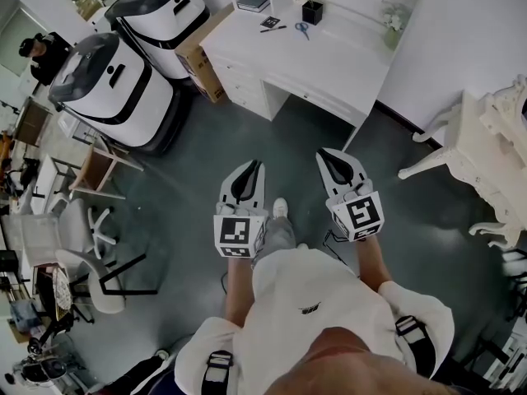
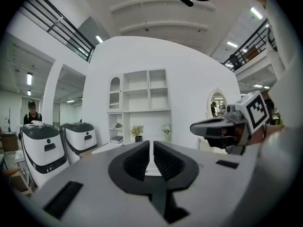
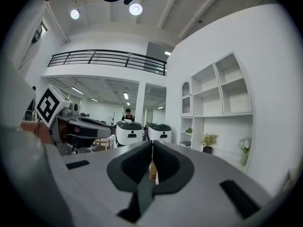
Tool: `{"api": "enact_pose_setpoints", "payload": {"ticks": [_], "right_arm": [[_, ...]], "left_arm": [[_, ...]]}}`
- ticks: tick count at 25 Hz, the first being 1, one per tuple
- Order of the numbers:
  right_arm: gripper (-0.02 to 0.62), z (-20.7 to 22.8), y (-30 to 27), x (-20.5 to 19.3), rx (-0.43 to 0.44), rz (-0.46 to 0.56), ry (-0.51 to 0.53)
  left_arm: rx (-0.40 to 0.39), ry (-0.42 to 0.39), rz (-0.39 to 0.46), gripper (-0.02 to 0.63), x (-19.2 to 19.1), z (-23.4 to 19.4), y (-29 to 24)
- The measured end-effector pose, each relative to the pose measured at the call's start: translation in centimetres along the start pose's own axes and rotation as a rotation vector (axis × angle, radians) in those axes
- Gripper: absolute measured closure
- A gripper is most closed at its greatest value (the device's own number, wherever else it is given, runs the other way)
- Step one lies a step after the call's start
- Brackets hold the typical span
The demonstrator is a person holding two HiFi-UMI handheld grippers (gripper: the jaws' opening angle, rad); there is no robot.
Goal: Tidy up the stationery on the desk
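Left tool (image 1: 256, 164), right tool (image 1: 322, 152): jaws together.

- Bright, even indoor light fills the head view; the white desk (image 1: 329, 64) and the walls run close to washed out, while the grey floor (image 1: 247, 138) carries only faint, soft shadows.
- Light falls from overhead: two round ceiling lamps (image 3: 136, 8) flare in the right gripper view, and strip lights (image 2: 99, 39) glow in the left gripper view.
- Both gripper views are fisheye, with black corners, a bowed railing (image 3: 109, 58) and curved shelves (image 2: 147, 91).
- The left gripper (image 2: 151, 145) and right gripper (image 3: 152, 145) loom slightly soft close to the lens; the room behind stays sharp.
- The head view goes out of focus at its bottom edge.
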State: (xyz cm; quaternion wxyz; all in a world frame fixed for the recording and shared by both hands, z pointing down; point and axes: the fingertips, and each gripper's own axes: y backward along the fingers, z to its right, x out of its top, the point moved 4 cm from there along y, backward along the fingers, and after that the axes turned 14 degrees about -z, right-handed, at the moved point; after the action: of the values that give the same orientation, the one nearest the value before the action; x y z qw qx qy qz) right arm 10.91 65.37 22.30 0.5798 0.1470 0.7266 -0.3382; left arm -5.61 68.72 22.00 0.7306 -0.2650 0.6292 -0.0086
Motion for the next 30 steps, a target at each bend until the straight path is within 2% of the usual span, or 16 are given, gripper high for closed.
{"api": "enact_pose_setpoints", "payload": {"ticks": [18,30], "right_arm": [[0.598,5.3,-15.2,4.6,-0.015,-0.053,-0.023],[0.599,7.4,-23.1,6.1,-0.052,-0.075,-0.048]], "left_arm": [[-0.042,0.005,-0.031,0.606,4.2,-12.0,-11.7],[-0.087,0.002,-0.038,0.606,5.3,-18.5,-17.8]]}}
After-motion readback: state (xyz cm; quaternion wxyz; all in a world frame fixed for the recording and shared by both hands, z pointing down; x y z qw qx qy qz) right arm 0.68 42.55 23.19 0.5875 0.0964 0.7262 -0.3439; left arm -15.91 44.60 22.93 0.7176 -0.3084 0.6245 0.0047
